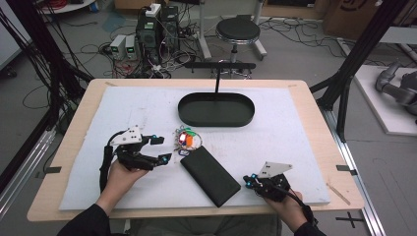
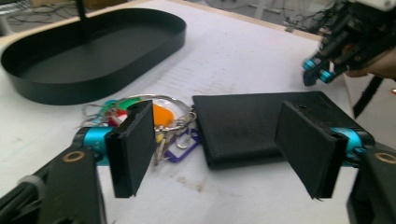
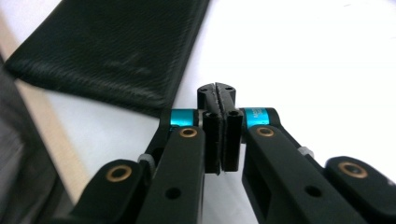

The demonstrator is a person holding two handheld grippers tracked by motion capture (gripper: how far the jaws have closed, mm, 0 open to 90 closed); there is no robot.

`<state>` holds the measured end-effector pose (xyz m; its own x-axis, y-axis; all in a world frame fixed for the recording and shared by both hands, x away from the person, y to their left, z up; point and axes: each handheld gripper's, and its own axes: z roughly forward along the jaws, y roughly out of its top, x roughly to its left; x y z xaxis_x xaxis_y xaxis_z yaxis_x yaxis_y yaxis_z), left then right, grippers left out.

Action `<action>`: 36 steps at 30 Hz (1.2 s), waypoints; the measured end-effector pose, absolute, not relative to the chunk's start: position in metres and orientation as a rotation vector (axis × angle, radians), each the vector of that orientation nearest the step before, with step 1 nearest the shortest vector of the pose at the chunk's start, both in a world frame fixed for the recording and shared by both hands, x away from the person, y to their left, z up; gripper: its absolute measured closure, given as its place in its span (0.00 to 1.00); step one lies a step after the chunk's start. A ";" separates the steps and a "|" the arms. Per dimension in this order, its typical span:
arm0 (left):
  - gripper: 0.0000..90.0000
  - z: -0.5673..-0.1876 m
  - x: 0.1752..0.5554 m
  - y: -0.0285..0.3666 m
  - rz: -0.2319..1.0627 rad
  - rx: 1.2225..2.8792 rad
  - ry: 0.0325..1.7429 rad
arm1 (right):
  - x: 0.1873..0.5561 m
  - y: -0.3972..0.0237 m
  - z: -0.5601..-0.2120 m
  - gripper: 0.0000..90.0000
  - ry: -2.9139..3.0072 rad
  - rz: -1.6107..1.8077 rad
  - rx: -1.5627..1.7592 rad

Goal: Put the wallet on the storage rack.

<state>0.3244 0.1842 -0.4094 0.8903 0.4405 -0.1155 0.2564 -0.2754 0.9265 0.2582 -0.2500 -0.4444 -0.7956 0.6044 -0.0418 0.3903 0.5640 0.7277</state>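
Note:
A black wallet (image 1: 210, 175) lies slantwise on the white mat, near the front middle. A bunch of keys with coloured tags (image 1: 188, 140) rests just beyond its far end. My left gripper (image 1: 161, 149) sits to the left of the keys, open and empty. In the left gripper view the left gripper (image 2: 219, 140) faces the keys (image 2: 168, 126) and the wallet (image 2: 252, 126) across a wide gap. My right gripper (image 1: 248, 182) is by the wallet's near right corner, shut on nothing. The right gripper view shows the right gripper (image 3: 218, 93) with its jaws pressed together beside the wallet (image 3: 112, 46).
A black oval tray (image 1: 216, 109) with an upright post stands at the back of the mat (image 1: 295, 123), and appears as the tray (image 2: 93, 51) in the left gripper view. Beyond the table are a stool (image 1: 238, 30), computer boxes and floor cables.

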 end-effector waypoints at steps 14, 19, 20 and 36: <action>0.55 -0.443 0.339 0.147 0.101 2.067 0.547 | 0.250 -0.257 -0.430 0.69 2.388 1.189 0.799; 0.63 -0.450 0.343 0.138 0.071 2.133 0.543 | 0.249 -0.258 -0.429 0.68 2.384 1.191 0.794; 0.68 -0.449 0.342 0.138 0.071 2.136 0.539 | 0.248 -0.258 -0.429 0.68 2.385 1.195 0.791; 0.92 -0.445 0.330 0.133 0.053 2.111 0.623 | 0.243 -0.249 -0.428 0.67 2.398 1.221 0.717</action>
